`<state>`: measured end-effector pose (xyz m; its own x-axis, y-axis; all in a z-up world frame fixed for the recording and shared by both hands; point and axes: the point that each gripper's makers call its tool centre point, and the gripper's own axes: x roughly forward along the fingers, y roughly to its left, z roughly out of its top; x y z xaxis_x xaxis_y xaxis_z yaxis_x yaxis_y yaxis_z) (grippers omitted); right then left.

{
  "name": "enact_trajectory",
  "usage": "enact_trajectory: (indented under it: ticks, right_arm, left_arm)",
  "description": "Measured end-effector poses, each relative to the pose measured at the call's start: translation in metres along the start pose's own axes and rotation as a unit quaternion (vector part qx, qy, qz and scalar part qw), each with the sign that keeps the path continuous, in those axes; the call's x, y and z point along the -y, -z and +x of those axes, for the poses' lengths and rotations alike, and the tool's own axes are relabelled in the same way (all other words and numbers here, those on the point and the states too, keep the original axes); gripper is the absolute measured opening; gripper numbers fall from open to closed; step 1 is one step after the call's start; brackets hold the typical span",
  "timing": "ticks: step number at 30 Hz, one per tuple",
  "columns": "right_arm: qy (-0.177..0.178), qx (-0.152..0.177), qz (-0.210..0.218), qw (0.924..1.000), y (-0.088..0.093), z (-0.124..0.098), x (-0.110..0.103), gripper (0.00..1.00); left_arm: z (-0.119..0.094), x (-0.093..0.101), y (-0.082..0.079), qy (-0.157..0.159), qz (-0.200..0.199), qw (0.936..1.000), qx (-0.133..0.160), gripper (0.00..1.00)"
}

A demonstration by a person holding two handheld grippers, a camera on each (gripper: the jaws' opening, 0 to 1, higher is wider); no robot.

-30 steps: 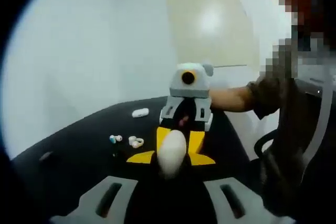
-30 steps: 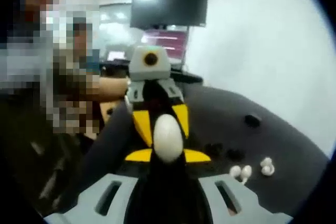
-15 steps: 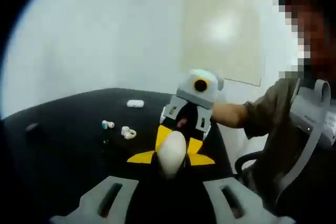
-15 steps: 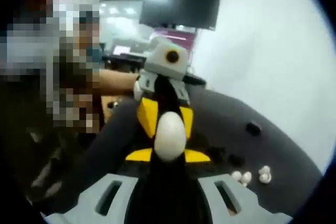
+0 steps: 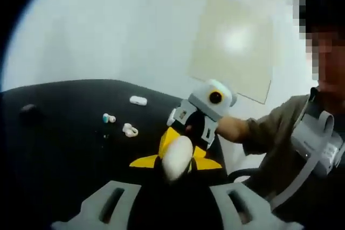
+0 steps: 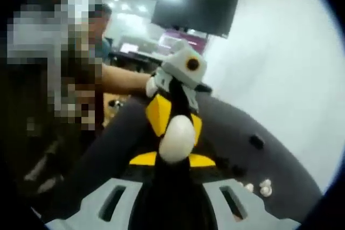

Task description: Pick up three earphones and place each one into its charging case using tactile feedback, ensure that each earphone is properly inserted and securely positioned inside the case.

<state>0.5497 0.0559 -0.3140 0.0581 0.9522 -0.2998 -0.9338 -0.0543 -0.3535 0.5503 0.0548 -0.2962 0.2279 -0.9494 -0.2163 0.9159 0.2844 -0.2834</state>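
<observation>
A white oval charging case (image 5: 177, 157) is held in the air above the black table (image 5: 59, 149). My left gripper (image 5: 177, 163) is shut on its near end. My right gripper (image 5: 184, 139) comes in from the right and grips the far end with its yellow fingers. In the right gripper view the same case (image 6: 176, 139) sits in my right gripper (image 6: 172, 159), with the left gripper (image 6: 173, 112) opposite, tilted. Loose earphones lie on the table: a teal-and-white one (image 5: 109, 118), a white one (image 5: 130, 130), and small white ones (image 6: 264, 188).
A second white case (image 5: 138, 100) lies farther back on the table. Small dark objects (image 6: 256, 141) rest on the black top. A person's arm (image 5: 242, 130) and torso stand close on the right, and a dark monitor (image 6: 195, 12) hangs behind.
Both views have swung, so the table and earphones sit lower and farther off. The opposite gripper now appears more tilted in each view. The white case stays held between both grippers.
</observation>
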Motion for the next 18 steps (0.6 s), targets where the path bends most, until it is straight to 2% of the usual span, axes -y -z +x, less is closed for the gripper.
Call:
enact_trajectory:
  ticks: [3, 5, 6, 7, 10, 12, 14, 18]
  right_arm:
    - [-0.003, -0.006, 0.056, 0.9984, 0.004, 0.0, 0.001, 0.21]
    - [-0.022, -0.008, 0.121, 0.9924, 0.006, 0.0, 0.0, 0.21]
    - [-0.041, -0.006, 0.156, 0.9868, 0.006, -0.001, -0.002, 0.22]
    - [-0.05, 0.001, 0.186, 0.9813, 0.004, 0.0, -0.002, 0.25]
    - [-0.062, 0.039, 0.24, 0.968, -0.008, -0.003, 0.004, 0.27]
    - [-0.061, 0.037, 0.238, 0.9687, -0.006, -0.004, 0.007, 0.23]
    - [-0.054, 0.037, 0.205, 0.9765, -0.006, -0.002, 0.006, 0.22]
    - [-0.049, 0.032, 0.202, 0.9776, -0.005, 0.0, 0.003, 0.22]
  left_arm:
    - [0.001, 0.001, 0.001, -0.01, 0.014, 0.9998, 0.002, 0.2]
    - [0.002, 0.001, 0.003, -0.015, 0.032, 0.9994, 0.0, 0.19]
    - [0.003, 0.002, 0.006, -0.015, 0.04, 0.9991, -0.009, 0.19]
    - [0.003, 0.002, 0.004, -0.019, 0.049, 0.9986, -0.002, 0.18]
    - [0.002, 0.001, 0.004, -0.018, 0.052, 0.9985, -0.003, 0.18]
    - [0.001, 0.0, 0.003, -0.018, 0.056, 0.9983, 0.0, 0.18]
    - [0.0, 0.0, 0.003, -0.016, 0.055, 0.9983, -0.001, 0.18]
    - [-0.002, -0.002, 0.002, -0.019, 0.055, 0.9983, -0.001, 0.19]
